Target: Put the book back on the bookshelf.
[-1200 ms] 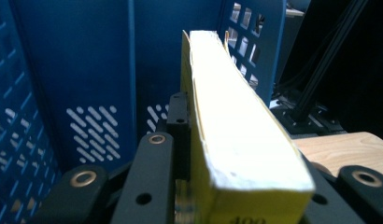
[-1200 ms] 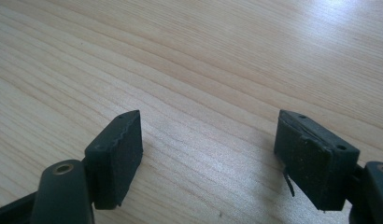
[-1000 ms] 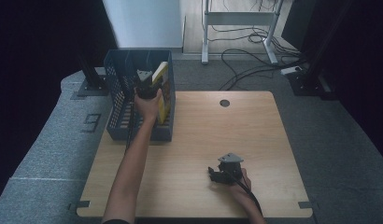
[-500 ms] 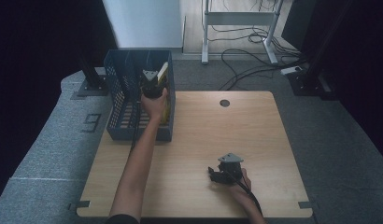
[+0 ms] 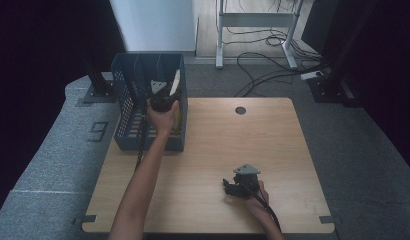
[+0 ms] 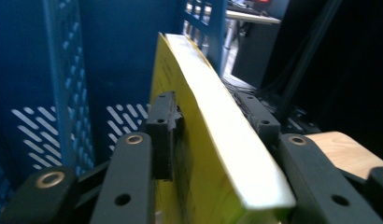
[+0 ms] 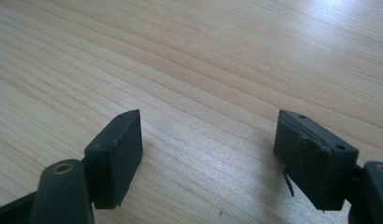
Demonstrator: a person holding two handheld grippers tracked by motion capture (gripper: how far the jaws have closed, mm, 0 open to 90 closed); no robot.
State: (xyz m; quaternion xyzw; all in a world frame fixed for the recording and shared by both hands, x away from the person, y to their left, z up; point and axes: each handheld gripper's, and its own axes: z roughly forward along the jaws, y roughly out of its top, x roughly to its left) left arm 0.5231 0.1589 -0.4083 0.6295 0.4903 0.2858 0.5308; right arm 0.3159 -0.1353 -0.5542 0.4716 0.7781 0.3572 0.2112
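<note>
Yellow book (image 6: pixel 213 140) is clamped by the left gripper (image 5: pixel 163 97) inside the blue crate (image 5: pixel 125 80), upper left of frame. Snagging on the crate wall could be caused by tilt. The right gripper (image 7: pixel 208 158) is rested wide open and empty on the tabletop (image 5: pixel 293 145).

Soft overhead light falls evenly on the wooden table (image 5: pixel 208 150) in the high view, while both flanks of the room sink into near black. The left gripper view is dim and soft-focused; the yellow book's (image 6: pixel 213 140) page edge glares pale, and the blue basket (image 6: pixel 63 70) behind it is blurred. In the right gripper view, daylight apparently from the upper right washes out the grain; faint shadows sit beneath the black jaws.
</note>
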